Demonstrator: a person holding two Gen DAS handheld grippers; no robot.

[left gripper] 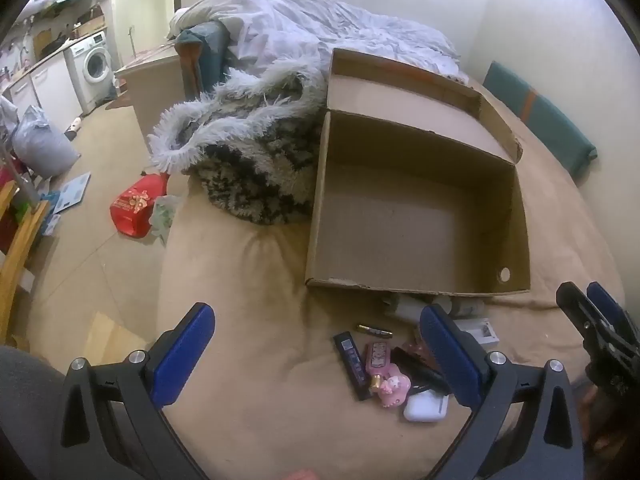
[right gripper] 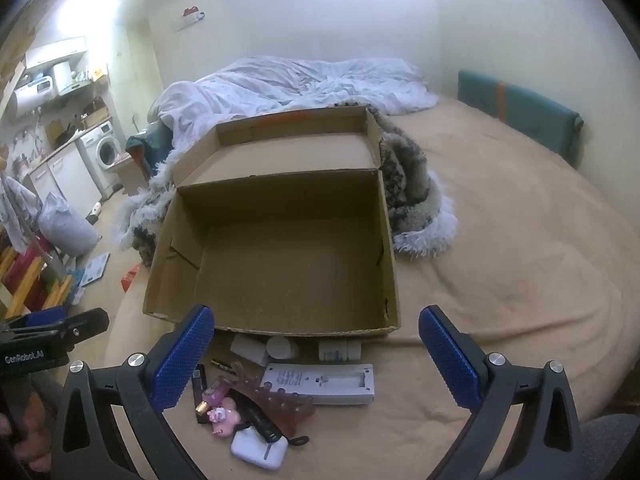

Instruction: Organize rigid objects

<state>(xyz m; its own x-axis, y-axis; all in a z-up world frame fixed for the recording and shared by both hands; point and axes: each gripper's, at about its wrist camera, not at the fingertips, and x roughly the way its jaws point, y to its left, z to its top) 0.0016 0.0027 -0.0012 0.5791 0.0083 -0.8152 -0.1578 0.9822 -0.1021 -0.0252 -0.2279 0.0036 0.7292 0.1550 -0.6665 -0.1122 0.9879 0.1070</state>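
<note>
- Overhead, left wrist view: left gripper (left gripper: 316, 354) fingers spread wide, nothing between them, above the bed (left gripper: 256, 360). Empty cardboard box (left gripper: 416, 216) sits on the bed; just before its near wall lie a battery (left gripper: 374, 331), white earbud case (left gripper: 425, 408) and pink figure (left gripper: 394, 390).
- Right wrist view: right gripper (right gripper: 316, 354) fingers likewise wide apart, empty. White remote (right gripper: 324, 383) lies near the box front, beside a brown comb (right gripper: 288, 404).
</note>
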